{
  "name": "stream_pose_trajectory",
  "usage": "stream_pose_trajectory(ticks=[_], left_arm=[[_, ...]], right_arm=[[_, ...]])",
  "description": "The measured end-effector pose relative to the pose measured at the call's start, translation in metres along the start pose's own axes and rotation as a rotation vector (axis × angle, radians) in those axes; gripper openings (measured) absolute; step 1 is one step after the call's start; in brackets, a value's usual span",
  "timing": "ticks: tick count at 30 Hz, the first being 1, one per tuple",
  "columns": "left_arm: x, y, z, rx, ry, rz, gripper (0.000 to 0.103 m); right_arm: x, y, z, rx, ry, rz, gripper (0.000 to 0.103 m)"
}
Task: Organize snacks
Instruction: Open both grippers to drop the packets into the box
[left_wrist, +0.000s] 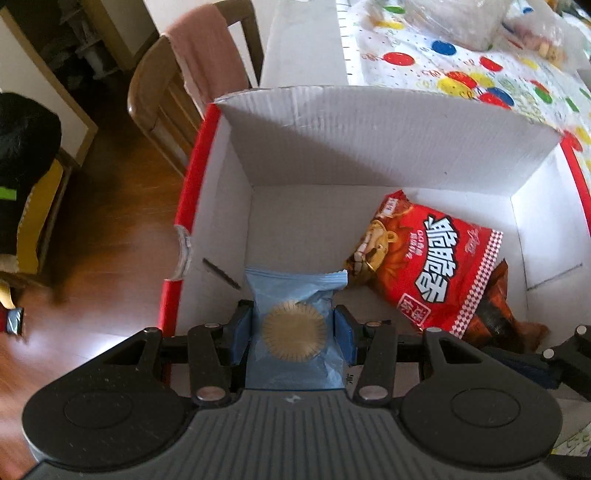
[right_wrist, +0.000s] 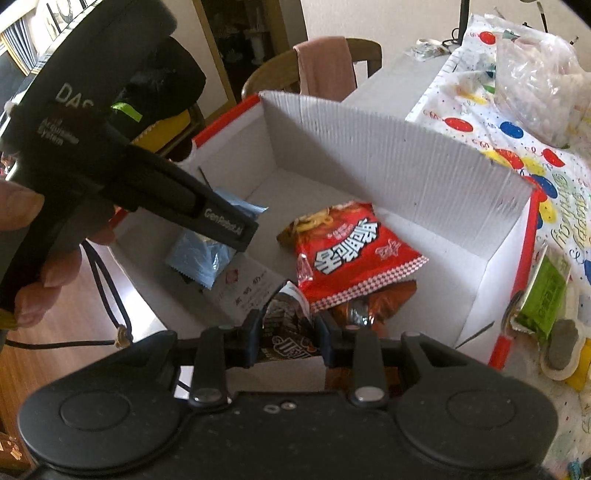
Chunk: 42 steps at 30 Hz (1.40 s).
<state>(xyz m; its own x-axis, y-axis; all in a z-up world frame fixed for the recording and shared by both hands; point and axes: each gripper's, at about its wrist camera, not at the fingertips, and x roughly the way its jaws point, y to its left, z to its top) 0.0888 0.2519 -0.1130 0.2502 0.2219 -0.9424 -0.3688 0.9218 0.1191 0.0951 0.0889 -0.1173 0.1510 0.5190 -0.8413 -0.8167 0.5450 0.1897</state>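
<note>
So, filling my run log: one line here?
left tool: blue wrapped biscuit | right tool: dark snack packet | over white cardboard box

I see a pale blue packet (left_wrist: 295, 332) printed with a tan ridged disc, blue pads (left_wrist: 242, 332) on my left tool (left_wrist: 293, 330), a red bag (left_wrist: 436, 266) with white lettering and a red-white checked edge, and a brown pack (right_wrist: 284, 332) in my right tool (right_wrist: 286, 334). The box (left_wrist: 369, 147) is white inside with red edges. The cloth (left_wrist: 480, 74) shows red, blue and yellow balloons on white.
</note>
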Motion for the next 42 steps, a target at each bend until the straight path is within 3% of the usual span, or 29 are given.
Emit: stream_pose_trajectory(ticks=[11, 15, 23, 32, 35, 42], left_arm=[[-0.001, -0.008, -0.01, -0.008, 0.004, -0.029, 0.048], [-0.008, -0.008, -0.013, -0.018, -0.015, -0.038, 0.06], [-0.035, -0.01, -0.02, -0.031, -0.073, -0.079, 0.064], [-0.074, -0.019, -0.029, -0.025, -0.166, -0.134, 0.064], [-0.085, -0.023, -0.031, -0.021, -0.196, -0.147, 0.072], [-0.107, -0.036, -0.038, -0.016, -0.257, -0.186, 0.072]], right_arm=[[-0.004, -0.007, -0.004, 0.028, -0.011, -0.012, 0.034], [-0.014, -0.01, -0.005, 0.044, -0.032, -0.005, 0.035], [-0.044, -0.018, -0.008, 0.073, -0.086, -0.003, 0.039], [-0.078, -0.025, -0.013, 0.097, -0.153, 0.014, 0.054], [-0.09, -0.032, -0.016, 0.106, -0.184, 0.024, 0.064], [-0.116, -0.045, -0.026, 0.131, -0.224, 0.029, 0.075]])
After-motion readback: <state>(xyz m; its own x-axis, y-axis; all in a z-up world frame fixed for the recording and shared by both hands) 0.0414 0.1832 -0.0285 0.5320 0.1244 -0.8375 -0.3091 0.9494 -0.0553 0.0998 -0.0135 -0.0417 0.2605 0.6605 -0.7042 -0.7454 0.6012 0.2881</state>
